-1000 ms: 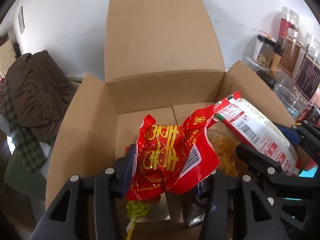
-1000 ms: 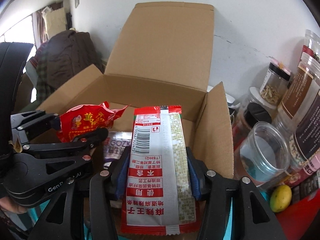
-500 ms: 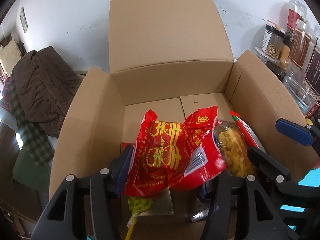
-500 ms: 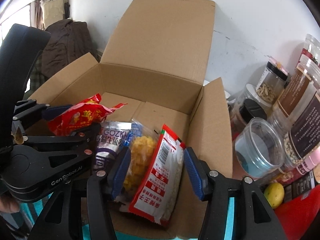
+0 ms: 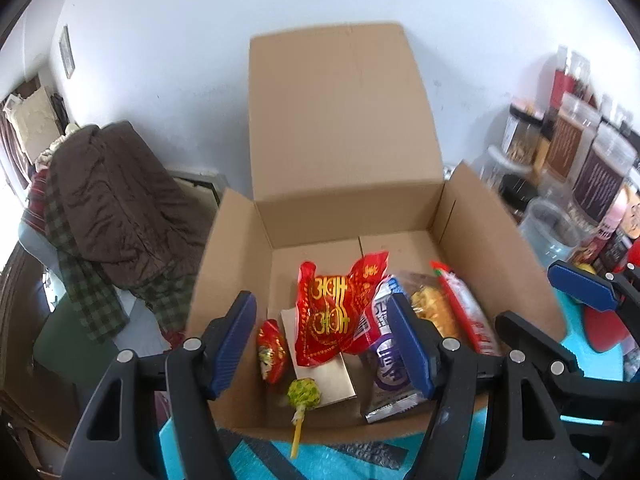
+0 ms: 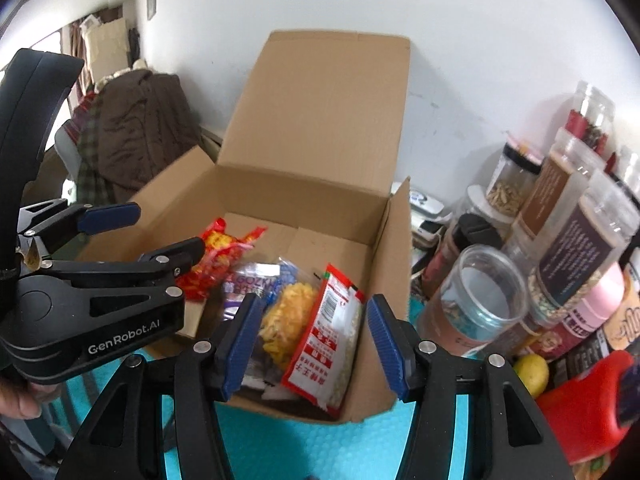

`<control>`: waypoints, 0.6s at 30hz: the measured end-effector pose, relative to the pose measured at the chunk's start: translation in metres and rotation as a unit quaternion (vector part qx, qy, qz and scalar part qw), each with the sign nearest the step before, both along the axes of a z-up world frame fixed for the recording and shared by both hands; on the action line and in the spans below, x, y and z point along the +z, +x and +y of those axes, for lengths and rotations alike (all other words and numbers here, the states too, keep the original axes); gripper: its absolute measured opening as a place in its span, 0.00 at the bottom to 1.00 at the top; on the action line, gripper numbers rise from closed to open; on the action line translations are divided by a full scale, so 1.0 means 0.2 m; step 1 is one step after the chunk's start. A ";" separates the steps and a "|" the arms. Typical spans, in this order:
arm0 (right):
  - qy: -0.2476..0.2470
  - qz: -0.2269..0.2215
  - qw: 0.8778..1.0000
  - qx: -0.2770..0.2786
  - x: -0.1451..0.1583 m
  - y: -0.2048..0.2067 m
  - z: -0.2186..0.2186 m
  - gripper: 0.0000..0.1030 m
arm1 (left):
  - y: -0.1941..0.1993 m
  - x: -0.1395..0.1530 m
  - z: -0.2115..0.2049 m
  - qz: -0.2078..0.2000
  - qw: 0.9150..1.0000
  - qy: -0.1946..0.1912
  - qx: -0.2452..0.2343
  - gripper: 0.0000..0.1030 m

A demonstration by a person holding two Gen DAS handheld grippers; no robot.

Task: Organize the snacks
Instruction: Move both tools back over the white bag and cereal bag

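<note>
Since the left gripper, its jaws just opened and empty, hovers at lower centre beside the equally empty right gripper, lift both clear; the red packet lies mid-frame inside the cardboard box.

We are seeing the purple foil snack packet only in part, since the left gripper's blue-padded fingers are covering its middle. In the right wrist view the same packet is blurring, its print barely readable. The flat gold card is lying half hidden under the crinkled red-and-gold snack bag. The labelled clear plastic jars are running off the right edge, their small print too fine for us to read. The teal surface is being cut off by the bottom edge.
</note>
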State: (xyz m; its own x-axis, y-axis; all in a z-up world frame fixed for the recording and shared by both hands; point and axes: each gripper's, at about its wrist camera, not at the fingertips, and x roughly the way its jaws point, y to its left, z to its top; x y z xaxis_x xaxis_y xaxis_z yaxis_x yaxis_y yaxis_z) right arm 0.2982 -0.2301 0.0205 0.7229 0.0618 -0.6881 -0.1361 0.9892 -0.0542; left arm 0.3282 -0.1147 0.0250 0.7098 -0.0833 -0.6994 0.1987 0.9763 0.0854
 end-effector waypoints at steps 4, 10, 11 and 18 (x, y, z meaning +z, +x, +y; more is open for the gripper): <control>0.003 -0.024 1.000 -0.003 0.11 -0.07 -0.01 0.54 | -0.09 0.12 0.02 -0.022 1.000 -0.008 -0.002 0.66; 0.011 -0.060 0.998 -0.002 0.27 -0.21 -0.01 0.54 | -0.25 0.30 0.06 -0.058 0.998 -0.018 -0.003 0.66; 0.011 -0.066 0.998 -0.002 0.30 -0.23 0.00 0.54 | -0.28 0.33 0.07 -0.064 0.998 -0.020 -0.004 0.66; 0.008 -0.105 0.994 0.003 0.48 -0.45 0.03 0.54 | -0.48 0.46 0.11 -0.093 0.995 -0.031 -0.014 0.66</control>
